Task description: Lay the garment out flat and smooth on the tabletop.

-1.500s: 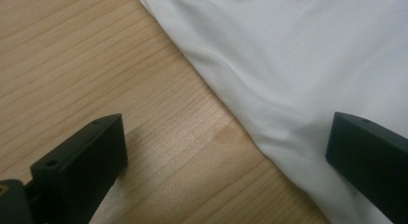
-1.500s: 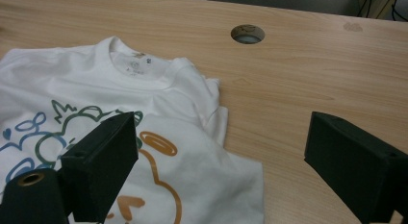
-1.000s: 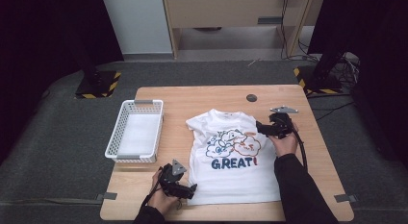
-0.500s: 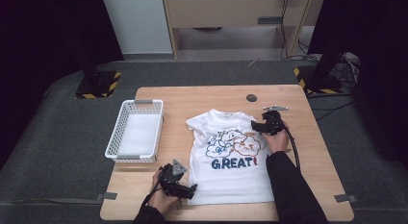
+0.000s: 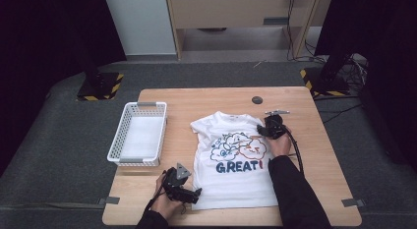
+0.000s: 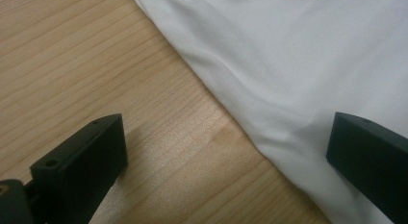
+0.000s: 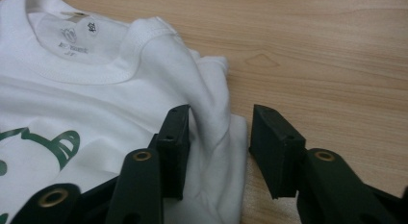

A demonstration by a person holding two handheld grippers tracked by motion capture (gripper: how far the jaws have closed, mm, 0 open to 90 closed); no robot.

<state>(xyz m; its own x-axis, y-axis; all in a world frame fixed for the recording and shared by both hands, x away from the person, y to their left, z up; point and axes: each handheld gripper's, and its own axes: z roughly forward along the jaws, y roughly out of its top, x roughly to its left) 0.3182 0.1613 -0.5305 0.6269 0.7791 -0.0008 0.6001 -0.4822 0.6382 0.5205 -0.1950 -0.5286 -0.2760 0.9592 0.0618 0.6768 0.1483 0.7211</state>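
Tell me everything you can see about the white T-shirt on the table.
The white T-shirt lies flat, print up, on the wooden table, collar away from the person. It looks like soft cotton, with cartoon clouds above "GREAT!". The right gripper has been closing around its folded sleeve edge; the pads don't clearly pinch yet. The left gripper straddles its lower hem, jaws wide.

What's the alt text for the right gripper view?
The right tongs straddle the folded sleeve edge of a white T-shirt lying on a wooden table; the jaws have just been closing, with one on the fabric and the other on the table beside it. The collar label and part of a green print show.
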